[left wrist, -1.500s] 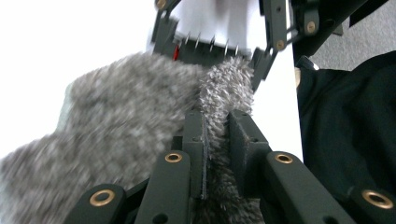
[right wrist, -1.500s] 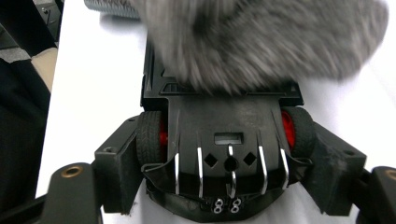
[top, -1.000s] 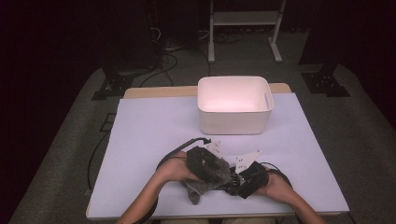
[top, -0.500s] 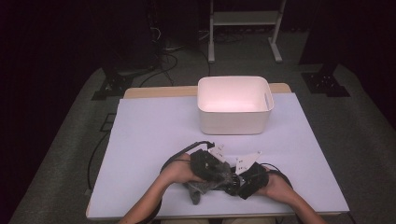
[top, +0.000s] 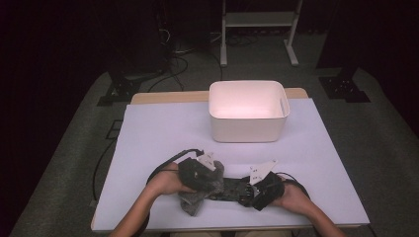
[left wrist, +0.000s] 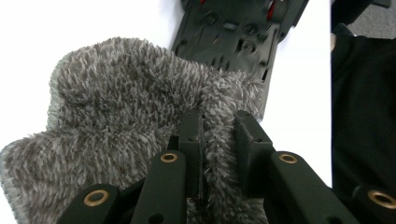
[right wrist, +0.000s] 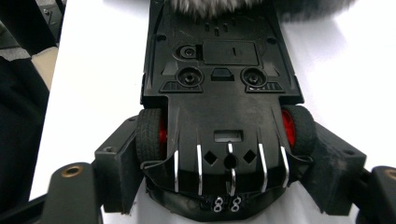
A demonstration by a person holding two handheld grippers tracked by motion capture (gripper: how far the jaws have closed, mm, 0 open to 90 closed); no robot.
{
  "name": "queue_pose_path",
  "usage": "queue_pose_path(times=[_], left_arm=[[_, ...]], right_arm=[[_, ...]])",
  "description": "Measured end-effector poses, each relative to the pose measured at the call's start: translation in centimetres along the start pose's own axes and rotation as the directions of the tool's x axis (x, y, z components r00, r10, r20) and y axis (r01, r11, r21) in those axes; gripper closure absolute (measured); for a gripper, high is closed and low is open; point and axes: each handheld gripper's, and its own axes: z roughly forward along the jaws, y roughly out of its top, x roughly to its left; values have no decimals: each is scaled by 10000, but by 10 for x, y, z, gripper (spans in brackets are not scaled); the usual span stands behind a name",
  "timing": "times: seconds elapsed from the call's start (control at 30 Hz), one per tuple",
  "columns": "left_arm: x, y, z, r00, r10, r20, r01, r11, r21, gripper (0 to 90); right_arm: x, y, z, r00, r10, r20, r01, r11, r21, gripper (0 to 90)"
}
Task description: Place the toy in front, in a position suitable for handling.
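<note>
I am at a table (top: 163, 133) covered with a white sheet. A white tub (top: 248, 112) stands on its far side, well apart from my hands. At the near edge lies a black toy car (right wrist: 219, 93), upside down, its underside and red-hubbed wheels facing up. My right gripper (right wrist: 219, 161) clamps the car at one end, one jaw pressed against each wheel. A fluffy grey cloth (left wrist: 126, 121) covers the car's other end, bunched up on the sheet. My left gripper (left wrist: 219, 140) has just been closing, and its jaws now pinch a fold of that cloth between them, right beside the car.
</note>
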Motion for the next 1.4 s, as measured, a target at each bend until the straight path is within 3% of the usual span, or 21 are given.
queue_pose_path(times=[0.23,0.43,0.57,0.7,0.8,0.93,1.0,1.1,1.2,1.4], left_arm=[[5,-12,-7,9992,-260,-292,257,9996,-102,748],[4,-7,-6,9996,-262,-64,260,9993,-276,748],[-5,7,3,9990,223,395,-206,9989,-412,748],[-15,23,15,9940,827,721,-805,9962,-337,744],[-15,25,17,9927,895,806,-870,9956,-344,739],[-11,15,12,9947,558,859,-519,9975,-476,740],[-8,9,8,9967,437,691,-410,9983,-407,740],[-1,-2,-2,9999,118,48,-118,9999,-38,739],[3,-10,-8,9994,-62,-336,66,9999,126,739],[11,-18,-10,9993,-245,-284,244,9997,-18,742]], right_arm=[[0,0,0,10000,10,-3,-10,10000,-30,233],[1,-1,0,10000,-6,30,6,10000,-59,233],[1,-1,0,10000,-17,44,17,10000,-69,232],[1,-1,0,10000,-15,59,15,10000,-55,233],[2,-1,0,10000,-54,84,54,10000,-28,233],[1,-1,0,10000,-31,63,31,10000,-35,233],[1,-1,0,10000,-47,66,48,10000,-45,233],[1,-1,0,10000,-30,49,31,10000,-70,233],[1,-1,0,10000,-1,29,1,10000,-60,233],[1,-1,0,10000,-23,27,23,10000,-58,233]])
